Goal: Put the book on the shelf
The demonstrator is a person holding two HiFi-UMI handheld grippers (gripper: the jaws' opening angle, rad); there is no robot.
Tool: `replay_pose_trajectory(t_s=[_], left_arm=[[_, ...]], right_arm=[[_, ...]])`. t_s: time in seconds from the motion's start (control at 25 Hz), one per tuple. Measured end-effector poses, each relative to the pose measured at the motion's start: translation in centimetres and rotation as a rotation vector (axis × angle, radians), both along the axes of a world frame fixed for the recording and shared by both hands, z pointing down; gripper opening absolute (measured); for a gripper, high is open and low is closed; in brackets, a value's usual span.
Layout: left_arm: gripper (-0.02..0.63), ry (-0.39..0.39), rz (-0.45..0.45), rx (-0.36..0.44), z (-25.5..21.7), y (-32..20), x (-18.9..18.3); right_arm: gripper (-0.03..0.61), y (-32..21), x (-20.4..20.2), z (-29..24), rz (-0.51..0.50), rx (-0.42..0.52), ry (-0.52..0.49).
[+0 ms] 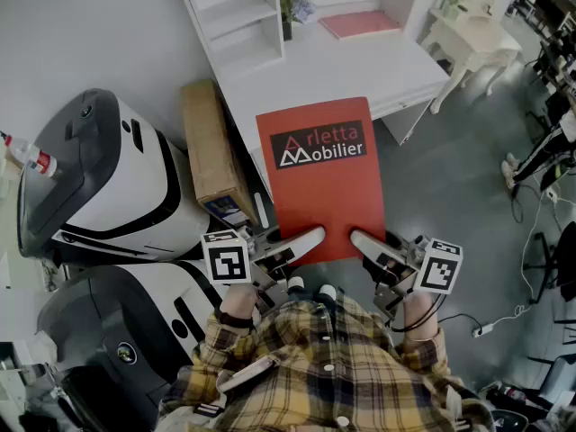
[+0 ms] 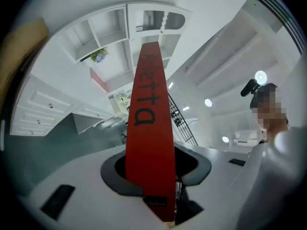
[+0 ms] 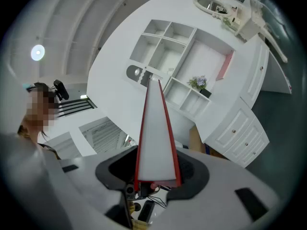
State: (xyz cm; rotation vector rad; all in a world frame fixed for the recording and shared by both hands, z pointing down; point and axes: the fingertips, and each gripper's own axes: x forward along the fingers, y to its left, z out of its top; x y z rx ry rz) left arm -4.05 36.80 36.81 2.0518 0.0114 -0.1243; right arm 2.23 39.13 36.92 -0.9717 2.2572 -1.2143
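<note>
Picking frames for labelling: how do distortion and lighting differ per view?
Head view: lines nearly straight, dim even light, red book sharp. Left gripper view: strong fisheye bend, dark corners, the book stretched. Right gripper view: same bend, shelf curved, ceiling lamp blown out.

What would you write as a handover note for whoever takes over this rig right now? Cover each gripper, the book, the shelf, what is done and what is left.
Left gripper: shut on the near edge of the red book.
Right gripper: shut on the same edge, beside the left.
Red book: held cover up in front of the white desk.
Shelf: white cubby unit at the desk's far left.
Done: book picked up with both grippers.
Left: carry it forward, set it in a compartment, release both.
</note>
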Motion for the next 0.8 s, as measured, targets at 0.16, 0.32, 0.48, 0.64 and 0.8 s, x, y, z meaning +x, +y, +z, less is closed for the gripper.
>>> replay_pose_trajectory(t_s=[0.16,0.32,0.48,0.64,0.8], left_arm=[[0.173,-0.001,0.030,0.017,-0.3,0.3,0.6],[0.173,0.002,0.046,0.023,-0.4,0.7,0.8],[0.173,0.009,0.055,0.023,-0.5,0.6,0.5],[0.173,0.011,0.069,0.035,-0.8,0.3,-0.3],[0.173,0.010,0.081,0.046,-0.9,-0.5,-1.3]], right_arm=[[0.190,0.5,0.6,-0.2,0.024,0.010,0.005],[0.190,0.9,0.7,-0.3,0.041,0.019,0.006],[0.192,0.9,0.4,-0.4,0.062,0.028,0.005],[0.193,0.6,-0.4,-0.7,0.075,0.036,0.001],[0.193,-0.1,-1.5,-0.7,0.082,0.040,0.003]])
